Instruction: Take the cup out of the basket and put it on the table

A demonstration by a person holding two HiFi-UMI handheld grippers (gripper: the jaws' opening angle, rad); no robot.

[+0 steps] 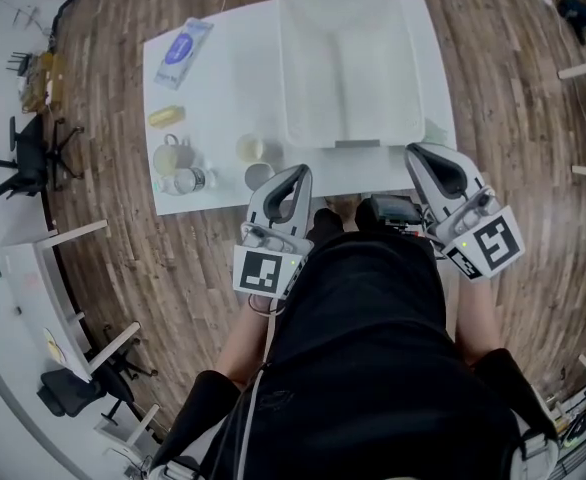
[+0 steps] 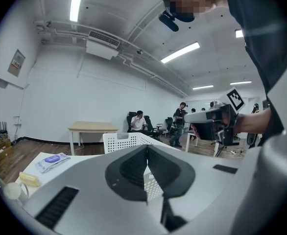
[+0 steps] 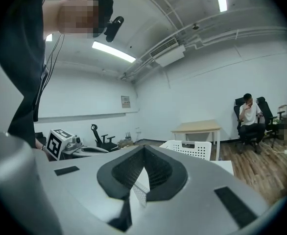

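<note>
1. Wood-plank floor (image 1: 518,98) surrounds a white rectangular worktop (image 1: 228,68), and both hands hang short of its near edge.
2. The left gripper (image 1: 299,175) has its fingers clenched together with nothing between them. The right gripper (image 1: 418,153) is clenched on nothing as well.
3. Just ahead of the left fingers, slightly to their left, stands a small grey round cup (image 1: 260,176). A pale cream cup (image 1: 250,148) stands just beyond it.
4. Both cups stand upright on the worktop, mouths up, long axes vertical.
5. Further ahead, between the two pairs of fingers, sits a white perforated plastic basket (image 1: 285,68), which looks empty from above.
6. I judge the cup is already out. I cannot tell which cup it was, but the left hand is nearer both.
</note>
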